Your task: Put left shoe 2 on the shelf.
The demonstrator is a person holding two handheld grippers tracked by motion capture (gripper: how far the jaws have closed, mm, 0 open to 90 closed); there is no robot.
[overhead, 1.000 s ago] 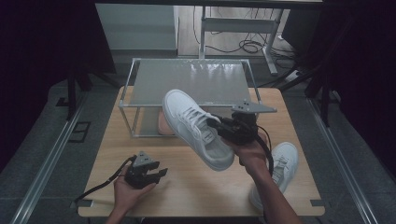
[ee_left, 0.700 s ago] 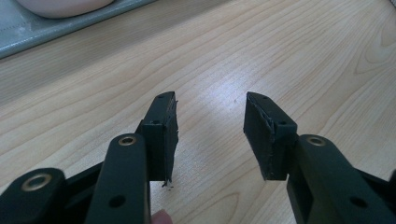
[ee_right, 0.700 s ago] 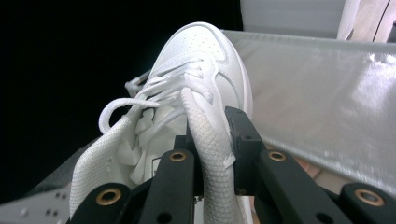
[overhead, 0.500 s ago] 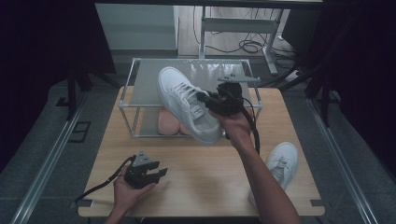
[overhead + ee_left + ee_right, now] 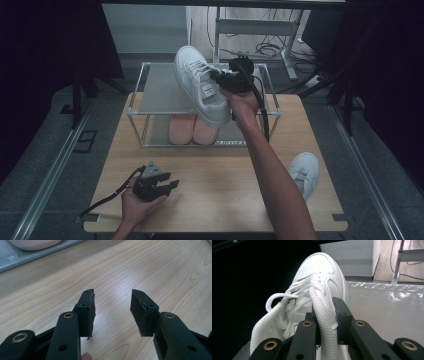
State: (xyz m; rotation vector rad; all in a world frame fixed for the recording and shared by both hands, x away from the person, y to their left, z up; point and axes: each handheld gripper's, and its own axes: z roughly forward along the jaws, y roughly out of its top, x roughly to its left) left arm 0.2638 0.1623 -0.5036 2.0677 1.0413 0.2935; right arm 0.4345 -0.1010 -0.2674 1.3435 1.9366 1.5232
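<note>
Hanging above the top shelf of the metal rack (image 5: pixel 150 70), one white sneaker (image 5: pixel 202 85) rides in the right gripper (image 5: pixel 225 80), jaws clamped on the padded collar beside the tongue, toe aimed away and sole tilted. Judged light, soft in the upper, stiff in the sole; the collar rim looks the surest hold, the laces (image 5: pixel 287 298) loose and apt to snag. Left gripper (image 5: pixel 112 305): jaws spread, holding nothing, over the wooden table (image 5: pixel 225 200). Also present: second white sneaker (image 5: pixel 302 172) at the table's right edge; pink shoes (image 5: pixel 192 130) on the lower shelf.
</note>
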